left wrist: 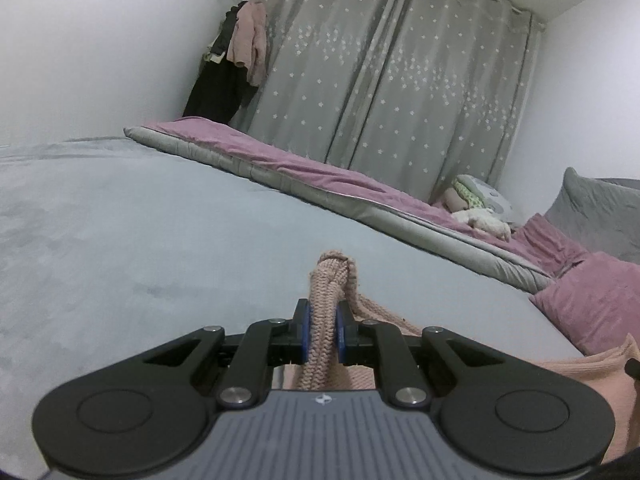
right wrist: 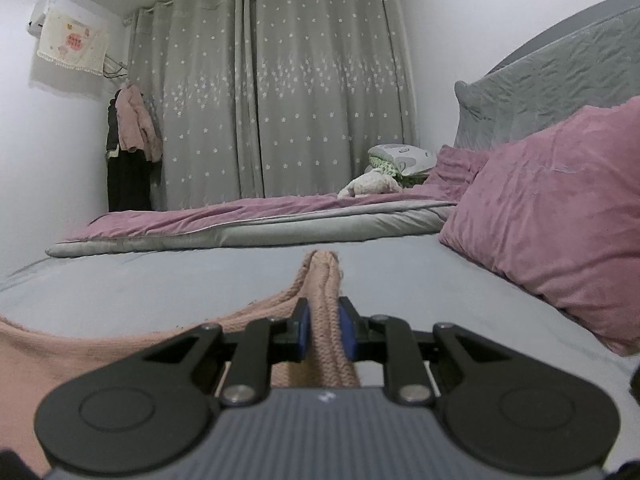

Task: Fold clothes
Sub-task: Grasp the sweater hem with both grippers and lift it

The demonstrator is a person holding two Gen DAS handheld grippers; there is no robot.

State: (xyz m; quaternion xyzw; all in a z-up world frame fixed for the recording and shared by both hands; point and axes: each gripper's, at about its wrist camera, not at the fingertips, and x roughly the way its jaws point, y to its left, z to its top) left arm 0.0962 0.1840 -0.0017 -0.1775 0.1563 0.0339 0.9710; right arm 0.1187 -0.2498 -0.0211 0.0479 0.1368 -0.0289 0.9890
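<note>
A pink knitted garment point(left wrist: 328, 280) is bunched between the blue pads of my left gripper point(left wrist: 323, 320), which is shut on it. More of the knit trails off to the right point(left wrist: 592, 380) over the grey bed sheet point(left wrist: 160, 248). In the right wrist view the same pink knit point(right wrist: 326, 276) is pinched in my right gripper point(right wrist: 325, 324), also shut on it. The rest of the garment point(right wrist: 60, 352) spreads out to the left across the sheet point(right wrist: 440, 300). Both grippers hold the fabric just above the bed.
A folded pink and grey duvet point(left wrist: 340, 184) lies along the far side of the bed. Pink pillows point(right wrist: 560, 240) and a grey headboard point(right wrist: 560, 72) stand at the right. A soft toy point(right wrist: 372, 186) and clothes rack point(right wrist: 128, 140) sit by the star curtains point(right wrist: 300, 100).
</note>
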